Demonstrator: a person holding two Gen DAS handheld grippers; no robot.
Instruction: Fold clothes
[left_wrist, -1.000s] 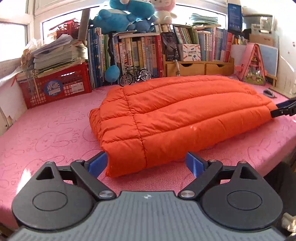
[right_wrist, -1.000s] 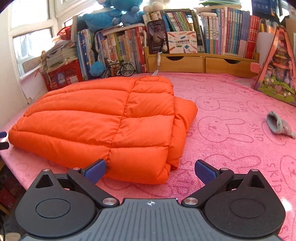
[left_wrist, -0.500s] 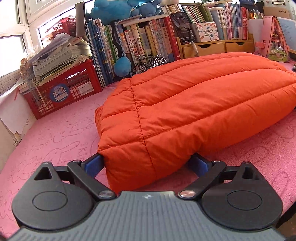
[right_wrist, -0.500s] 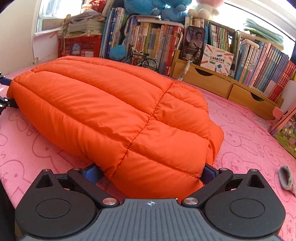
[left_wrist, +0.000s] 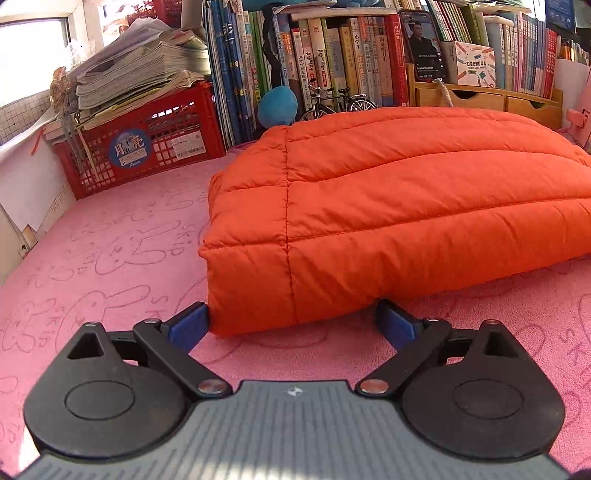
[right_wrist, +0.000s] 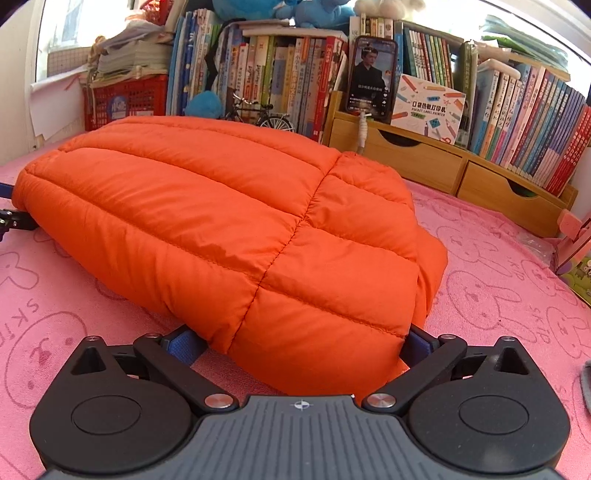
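orange puffer jacket (left_wrist: 388, 206) | left gripper (left_wrist: 291, 321), right gripper (right_wrist: 299, 343): fingers spread around corners | red crate (left_wrist: 147, 147): papers

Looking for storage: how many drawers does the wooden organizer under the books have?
2. Left drawer sits below the phone; right drawer sits below the slanted books. Others may be hidden.

Both tools now straddling jacket (left_wrist: 369, 206) corners.

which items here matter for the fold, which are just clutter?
In play:
orange puffer jacket
left gripper, jaws wide at its corner
right gripper, jaws wide at its other end

Clutter:
red crate
books
toy bicycle
phone
wooden drawers
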